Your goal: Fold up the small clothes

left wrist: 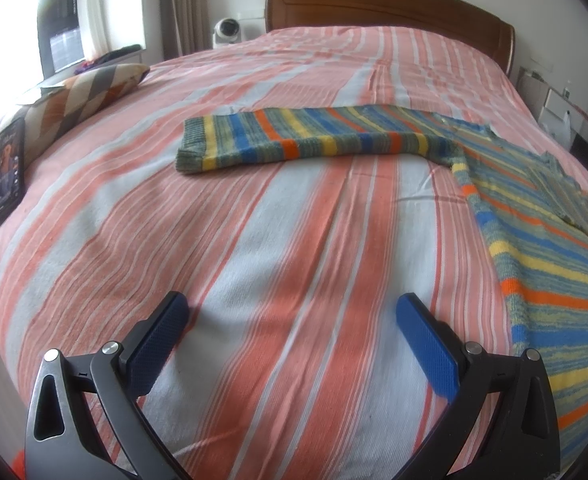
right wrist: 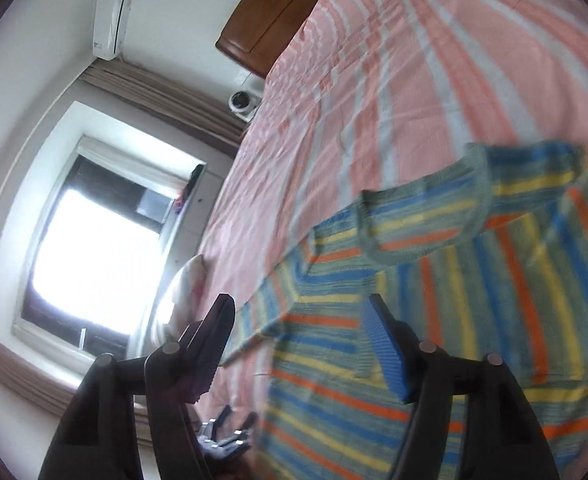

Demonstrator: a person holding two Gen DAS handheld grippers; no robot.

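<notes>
Left gripper (left wrist: 291,314) jaws wide apart, empty, over the bedspread (left wrist: 253,240). Right gripper (right wrist: 302,320) released, nothing between pads, above the striped sweater (right wrist: 474,280).

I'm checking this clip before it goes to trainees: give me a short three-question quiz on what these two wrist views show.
1. True or false: the left gripper grips the striped sweater.
2. What lies on the bedspread at its left edge? A) patterned cushion B) folded towel C) shoe
3. Fill in: the sweater's sleeve lies stretched out ____ on the bed.

Key
1. False: its jaws stand open over bare bedspread, and the right gripper is open too.
2. A, the patterned cushion.
3. Flat.
</notes>
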